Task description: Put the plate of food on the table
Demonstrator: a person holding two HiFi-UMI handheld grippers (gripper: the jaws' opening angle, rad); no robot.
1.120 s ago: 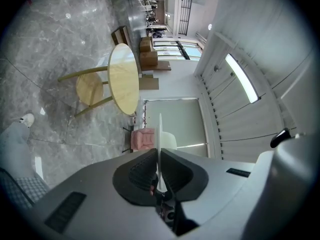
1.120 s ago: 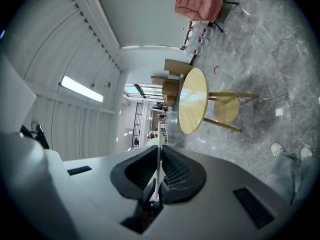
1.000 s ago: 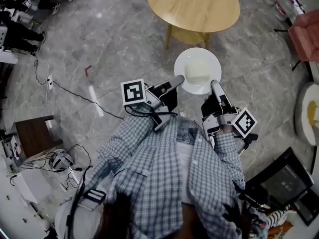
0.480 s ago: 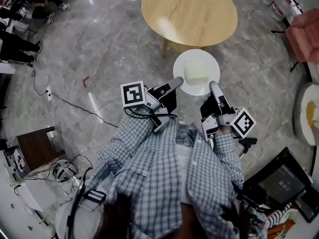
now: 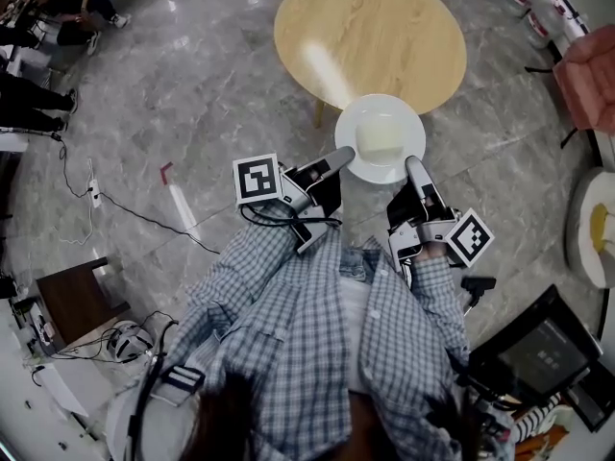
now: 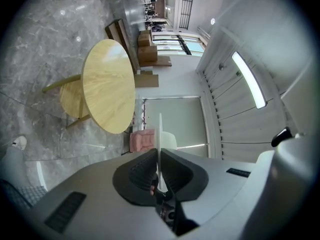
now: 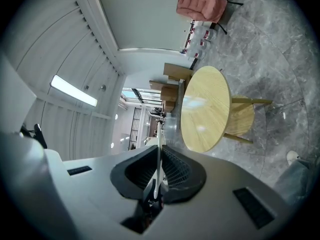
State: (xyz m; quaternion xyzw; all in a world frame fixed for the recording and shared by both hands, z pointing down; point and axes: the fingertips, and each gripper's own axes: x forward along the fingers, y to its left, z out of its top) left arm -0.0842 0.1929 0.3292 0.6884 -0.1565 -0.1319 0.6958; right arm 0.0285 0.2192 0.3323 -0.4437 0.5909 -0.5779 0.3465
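Note:
A white plate (image 5: 380, 115) with a pale block of food (image 5: 380, 142) on it is held level in the air, overlapping the near edge of the round wooden table (image 5: 370, 36). My left gripper (image 5: 344, 156) is shut on the plate's left rim, and my right gripper (image 5: 412, 166) is shut on its right rim. In the left gripper view the plate (image 6: 159, 134) shows edge-on between the jaws, with the table (image 6: 107, 84) ahead. In the right gripper view the plate's rim (image 7: 159, 139) is likewise pinched edge-on, with the table (image 7: 205, 109) ahead.
The floor is grey marble. A pink armchair (image 5: 591, 75) stands at the right edge, a dark monitor (image 5: 543, 353) at lower right. A cable (image 5: 135, 209) and a small brown stool (image 5: 72, 296) lie at the left. People sit at the far upper left.
The plate and both grippers have come closer to the table: the plate now overlaps its near edge, where a second ago it hung short of it over the floor.

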